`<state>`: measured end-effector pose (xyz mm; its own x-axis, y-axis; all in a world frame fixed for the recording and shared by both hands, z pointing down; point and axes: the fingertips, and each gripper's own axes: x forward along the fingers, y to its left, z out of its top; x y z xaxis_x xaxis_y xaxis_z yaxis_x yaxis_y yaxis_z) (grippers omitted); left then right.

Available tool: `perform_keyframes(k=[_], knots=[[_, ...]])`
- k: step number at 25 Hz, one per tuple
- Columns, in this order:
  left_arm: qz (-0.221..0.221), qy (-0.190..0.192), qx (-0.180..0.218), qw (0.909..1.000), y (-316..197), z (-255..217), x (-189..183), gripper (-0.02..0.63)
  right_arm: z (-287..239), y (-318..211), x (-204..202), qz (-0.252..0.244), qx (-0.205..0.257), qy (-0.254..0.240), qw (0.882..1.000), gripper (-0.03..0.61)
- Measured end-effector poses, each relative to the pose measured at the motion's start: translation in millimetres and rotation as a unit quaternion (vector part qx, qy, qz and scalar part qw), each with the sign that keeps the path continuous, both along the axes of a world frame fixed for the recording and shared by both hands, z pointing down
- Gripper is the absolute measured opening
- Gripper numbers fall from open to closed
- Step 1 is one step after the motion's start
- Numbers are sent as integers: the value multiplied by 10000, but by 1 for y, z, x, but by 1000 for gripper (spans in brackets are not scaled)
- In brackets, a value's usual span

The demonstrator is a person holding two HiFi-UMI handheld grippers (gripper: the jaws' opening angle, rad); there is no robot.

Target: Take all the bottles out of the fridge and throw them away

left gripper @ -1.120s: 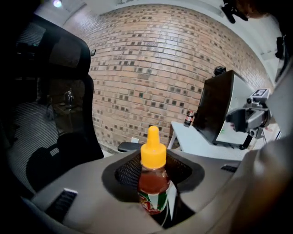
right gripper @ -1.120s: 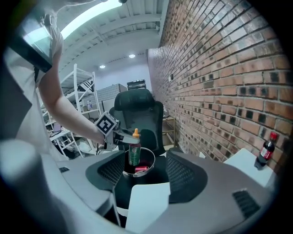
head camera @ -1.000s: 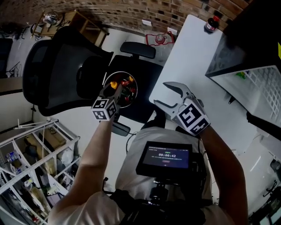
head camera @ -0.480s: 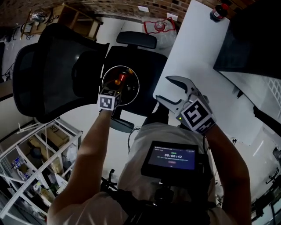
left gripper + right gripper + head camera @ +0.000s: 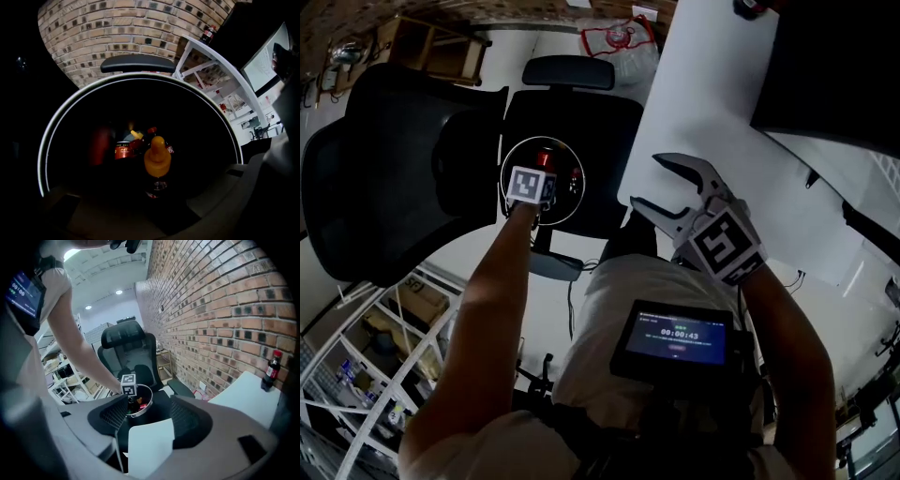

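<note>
Left hand-held gripper (image 5: 540, 189) grips an orange-capped bottle (image 5: 157, 159) in the bin (image 5: 52, 117), above other bottles (image 5: 137, 135); right hand-held gripper (image 5: 645, 180) stands open, empty.

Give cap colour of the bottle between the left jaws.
Orange cap; left gripper view shows it best.

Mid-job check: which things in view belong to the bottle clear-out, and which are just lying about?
Job: orange-capped bottle in the left gripper; round bin; bottles already inside; right gripper, open and empty.
Lying about: office chair under the bin; white table; red-capped bottle standing on it, possibly still to bin; wire shelving; bag on the floor.
</note>
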<state>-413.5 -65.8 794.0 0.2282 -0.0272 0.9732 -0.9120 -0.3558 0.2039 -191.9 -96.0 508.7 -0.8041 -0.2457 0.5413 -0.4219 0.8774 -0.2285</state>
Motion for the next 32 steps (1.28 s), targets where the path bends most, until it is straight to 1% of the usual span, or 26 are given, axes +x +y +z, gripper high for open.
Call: perform_keyframes(k=[4, 7, 10, 11, 13, 14, 15, 16, 17, 19, 23, 26, 28, 29, 30, 32], knots=[[-177, 32, 144, 9997, -9, 10, 1, 156, 6, 2, 8, 79, 21, 136, 9999, 284], [-335, -43, 248, 9991, -11, 20, -3, 159, 12, 9, 9, 83, -28, 178, 9998, 284], [-364, -214, 391, 9983, -8, 31, -8, 166, 12, 18, 9, 121, -152, 207, 9996, 284], [-365, -252, 450, 9980, -9, 33, -8, 171, 11, 20, 9, 146, -200, 215, 9995, 284], [-425, -252, 525, 9974, -11, 33, -6, 179, 12, 22, 11, 141, -152, 215, 9996, 284], [-488, -249, 497, 9973, -10, 32, -5, 191, 13, 24, 13, 122, -101, 221, 9996, 284], [-548, -252, 456, 9971, -10, 32, -5, 220, 14, 25, 14, 111, -71, 231, 9996, 284], [-588, -261, 454, 9969, -11, 30, -5, 242, 13, 27, 14, 114, -58, 235, 9996, 284], [-617, -274, 501, 9965, -14, 28, -7, 247, 12, 28, 14, 125, -47, 230, 9996, 284], [-695, -309, 648, 9950, -19, 20, -11, 247, 9, 29, 14, 156, -9, 213, 9997, 284], [-819, -558, 911, 9909, -19, -2, -26, 247, 3, 30, 17, 215, 101, 195, 9995, 284], [-911, -505, 1230, 9869, -20, -21, -26, 247, -1, 31, 18, 250, 178, 150, 9994, 284], [-956, -537, 1444, 9834, -20, -33, -26, 249, -4, 33, 22, 296, 217, 140, 9992, 284], [-965, -602, 1540, 9815, -18, -39, -28, 231, -6, 34, 24, 318, 228, 154, 9991, 284], [-968, -662, 1627, 9797, -16, -45, -29, 193, -7, 36, 26, 339, 243, 162, 9990, 284], [-987, -627, 1752, 9776, -12, -55, -25, 148, -8, 38, 32, 384, 286, 185, 9987, 284]])
